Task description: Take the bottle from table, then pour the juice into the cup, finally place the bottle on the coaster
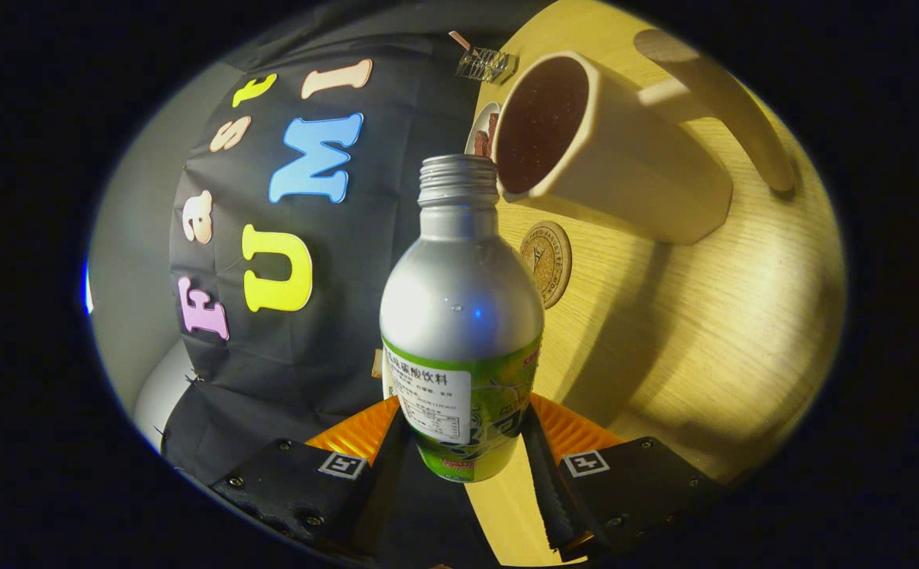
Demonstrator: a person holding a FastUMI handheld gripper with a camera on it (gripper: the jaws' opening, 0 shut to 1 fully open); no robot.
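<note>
Gripper [463,442] clenched on uncapped bottle [461,316], tilted with its mouth near the cup [609,158]. Pick complete; pouring under way; placement on the coaster [548,262] remains.

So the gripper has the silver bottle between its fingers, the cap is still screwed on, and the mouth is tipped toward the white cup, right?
Not quite: the gripper view shows the bottle with bare neck threads and no cap. The rest holds: the gripper has the silver bottle between its fingers, and the mouth is tipped toward the white cup.
</note>
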